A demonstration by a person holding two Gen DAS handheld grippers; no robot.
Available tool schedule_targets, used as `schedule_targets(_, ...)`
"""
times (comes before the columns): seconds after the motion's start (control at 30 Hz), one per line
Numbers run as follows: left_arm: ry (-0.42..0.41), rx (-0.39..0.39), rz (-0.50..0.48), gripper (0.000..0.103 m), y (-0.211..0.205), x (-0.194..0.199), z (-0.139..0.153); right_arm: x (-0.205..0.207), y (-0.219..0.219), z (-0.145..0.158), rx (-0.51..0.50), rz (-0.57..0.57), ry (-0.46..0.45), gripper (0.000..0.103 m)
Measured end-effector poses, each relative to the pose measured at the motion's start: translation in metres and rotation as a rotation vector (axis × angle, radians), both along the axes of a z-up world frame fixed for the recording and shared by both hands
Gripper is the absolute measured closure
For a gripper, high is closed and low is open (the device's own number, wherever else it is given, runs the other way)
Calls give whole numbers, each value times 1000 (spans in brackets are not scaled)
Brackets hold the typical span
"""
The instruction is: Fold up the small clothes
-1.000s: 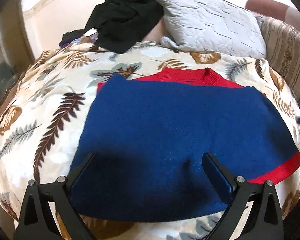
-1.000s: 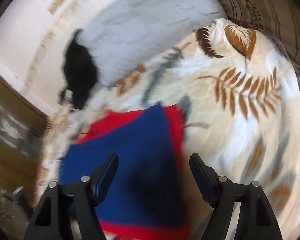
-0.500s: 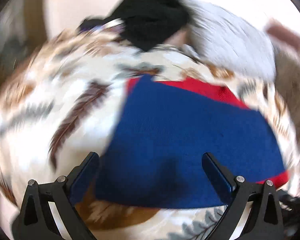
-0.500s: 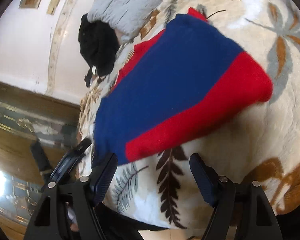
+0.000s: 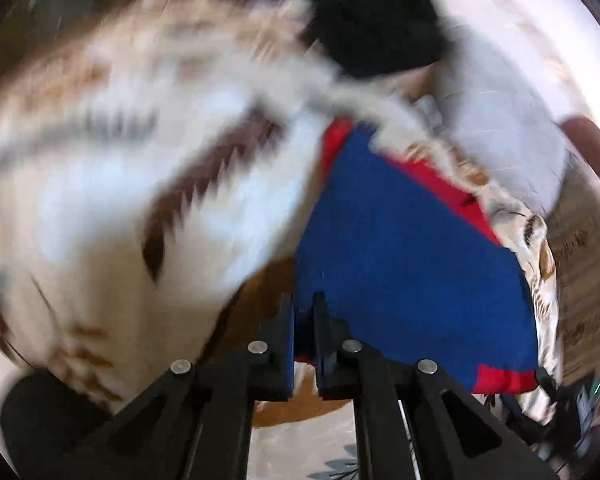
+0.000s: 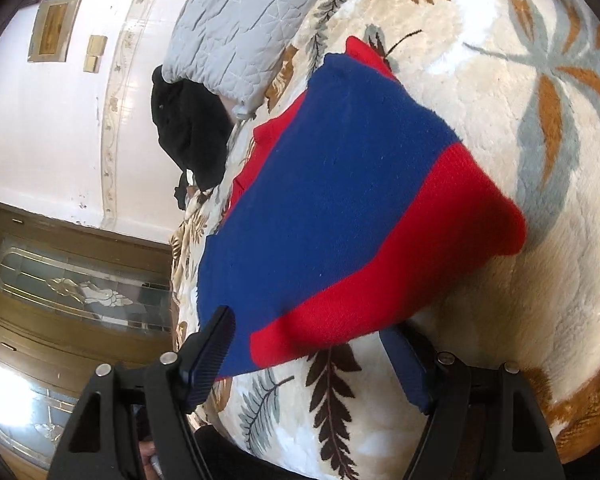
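A blue sweater with red hem and red collar lies flat on a leaf-patterned blanket. My left gripper is at its near left corner, the jaws closing tight with blue fabric pinched between the pads. The left wrist view is blurred. In the right wrist view the same sweater fills the middle. My right gripper stands open at the red hem's near corner. The hem lies between its two fingers, draped over the right finger, and the pads do not press on it.
A grey quilted pillow and a black garment lie at the far end of the blanket. Beyond the bed are a white wall and a wooden door with glass panels. A striped cover lies at the right.
My left gripper has gone from wide open to shut, after sliding to the sweater's near left corner and rolling. My right gripper has dropped to the red hem and stays open.
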State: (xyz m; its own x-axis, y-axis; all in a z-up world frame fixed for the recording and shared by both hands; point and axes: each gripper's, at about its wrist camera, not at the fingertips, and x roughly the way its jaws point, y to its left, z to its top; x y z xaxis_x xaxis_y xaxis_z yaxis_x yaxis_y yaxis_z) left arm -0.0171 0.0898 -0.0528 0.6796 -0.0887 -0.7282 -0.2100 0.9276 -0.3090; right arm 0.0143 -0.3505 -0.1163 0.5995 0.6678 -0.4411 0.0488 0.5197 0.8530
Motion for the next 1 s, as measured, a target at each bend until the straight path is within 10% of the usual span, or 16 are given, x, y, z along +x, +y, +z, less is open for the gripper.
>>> schedule_targets(0.13, 58, 124, -20, 94, -16, -3, -19, 0, -4, -2, 17, -8, 1, 25)
schedule_targets(0.27, 112, 6, 28, 81, 5, -1, -32, -1, -6, -1, 20, -9, 3, 25)
schedule_targets(0.33, 41, 6, 12, 43, 4, -3, -6, -3, -9, -2, 26, -18, -9, 20)
schedule_targets(0.4, -20, 36, -1, 28, 4, 8, 8, -3, -9, -4, 38, -24, -6, 20)
schedule_targets(0.67, 63, -78, -68, 30, 28, 146, -1, -5, -7, -4, 24, -12, -29, 19)
schedule_targets(0.87, 166, -196, -89, 90, 40, 204, -33, -5, -4, -3, -7, 1, -49, 19)
schedule_targets(1.0, 30, -112, -109, 92, 22, 185, 7, -4, -2, -2, -20, 4, -50, 19)
